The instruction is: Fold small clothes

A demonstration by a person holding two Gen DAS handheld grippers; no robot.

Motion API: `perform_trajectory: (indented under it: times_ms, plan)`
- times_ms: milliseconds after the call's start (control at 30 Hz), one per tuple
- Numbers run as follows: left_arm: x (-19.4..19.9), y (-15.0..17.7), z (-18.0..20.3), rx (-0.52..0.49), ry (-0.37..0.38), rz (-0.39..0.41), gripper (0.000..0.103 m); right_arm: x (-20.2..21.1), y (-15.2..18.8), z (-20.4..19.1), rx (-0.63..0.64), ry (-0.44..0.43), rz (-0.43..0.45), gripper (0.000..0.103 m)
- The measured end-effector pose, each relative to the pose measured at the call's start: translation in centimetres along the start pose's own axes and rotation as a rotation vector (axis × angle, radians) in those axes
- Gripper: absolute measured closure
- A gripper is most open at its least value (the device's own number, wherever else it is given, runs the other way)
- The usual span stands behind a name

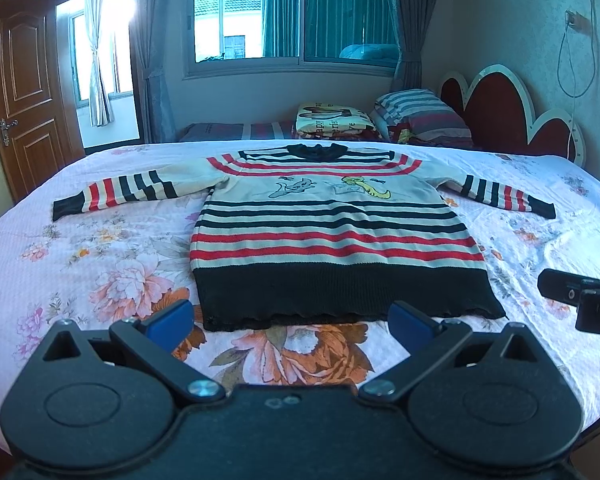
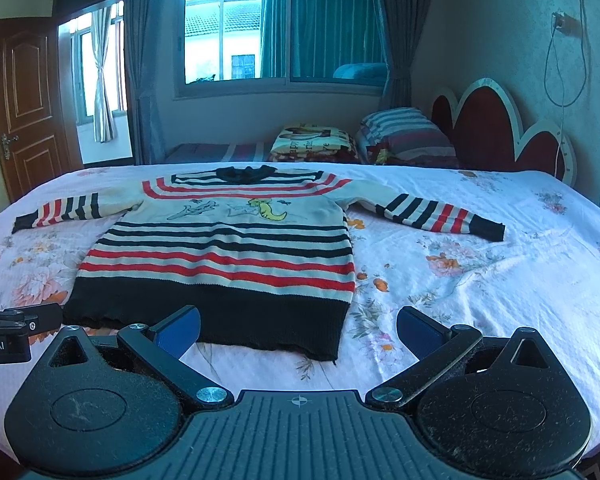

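A small striped sweater (image 1: 324,232) in cream, red and black, with cartoon figures on the chest, lies flat and spread on the bed, both sleeves stretched out sideways. It also shows in the right wrist view (image 2: 224,256). My left gripper (image 1: 292,320) is open and empty, just in front of the black hem. My right gripper (image 2: 298,328) is open and empty, near the hem's right corner. The right gripper shows at the right edge of the left wrist view (image 1: 580,296); the left gripper shows at the left edge of the right wrist view (image 2: 8,328).
The bed has a white floral sheet (image 1: 100,264). Pillows and a folded blanket (image 1: 380,120) lie behind it by a red headboard (image 1: 508,112). A window (image 1: 284,12) and a wooden door (image 1: 24,92) are beyond.
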State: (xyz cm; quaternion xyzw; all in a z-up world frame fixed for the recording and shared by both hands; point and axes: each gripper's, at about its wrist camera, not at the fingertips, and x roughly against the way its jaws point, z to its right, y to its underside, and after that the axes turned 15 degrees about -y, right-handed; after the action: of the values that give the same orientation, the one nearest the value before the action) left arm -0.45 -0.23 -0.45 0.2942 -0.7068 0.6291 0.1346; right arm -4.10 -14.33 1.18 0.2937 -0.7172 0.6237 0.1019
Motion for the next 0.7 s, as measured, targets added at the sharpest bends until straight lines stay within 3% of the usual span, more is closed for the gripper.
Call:
perform_trajectory:
  times_ms: [700]
  plan:
    - [-0.30,0.04,-0.39,0.024,-0.009,-0.001,0.001,0.12,-0.26,-0.22,0.011,-0.002,0.007,0.000]
